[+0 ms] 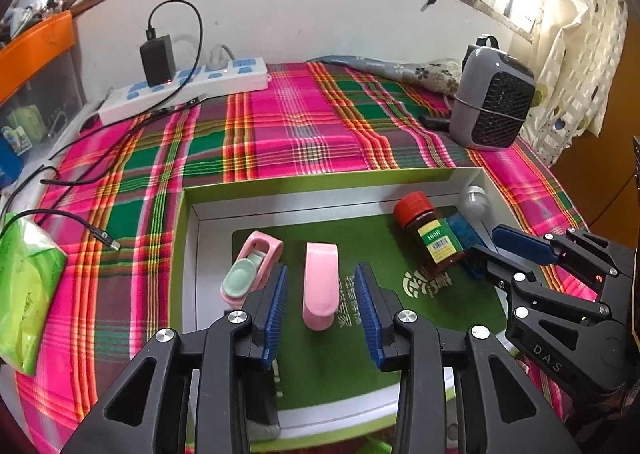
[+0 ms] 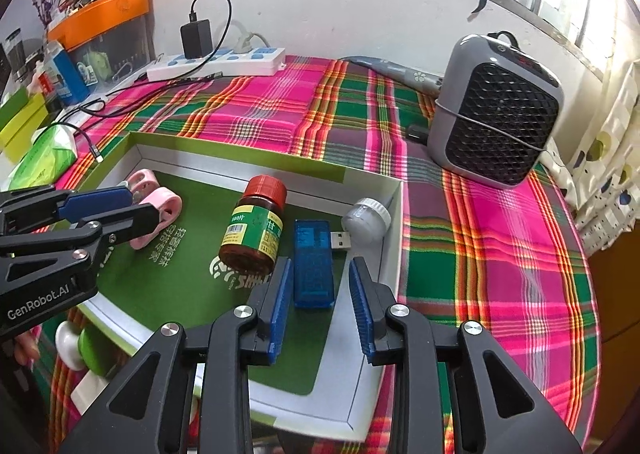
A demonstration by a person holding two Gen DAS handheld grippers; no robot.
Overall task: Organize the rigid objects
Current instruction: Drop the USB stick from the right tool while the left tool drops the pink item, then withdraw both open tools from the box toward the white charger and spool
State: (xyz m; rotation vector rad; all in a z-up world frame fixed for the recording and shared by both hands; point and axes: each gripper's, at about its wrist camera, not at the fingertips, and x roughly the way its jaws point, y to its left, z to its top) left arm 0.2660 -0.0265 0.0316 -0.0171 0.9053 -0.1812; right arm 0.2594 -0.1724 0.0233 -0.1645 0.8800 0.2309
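Your left claw (image 1: 322,308) is spread wide with a pink clip (image 1: 319,286) lying between its blue pads, touching neither. A second pink clip with a pale green insert (image 1: 251,268) sits just to its left. Your right claw (image 2: 320,306) also gapes, straddling the near end of a blue USB stick (image 2: 313,264) without pinching it; the red-capped brown bottle (image 2: 256,226) lies on its side just left of that claw, a small white bulb (image 2: 366,220) ahead to the right. All rest in the green-lined box lid (image 2: 394,222) on the plaid-covered desk (image 1: 280,126).

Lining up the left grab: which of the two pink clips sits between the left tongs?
The plain pink clip, lying closed between the open left tongs; the other pink clip has a green insert.
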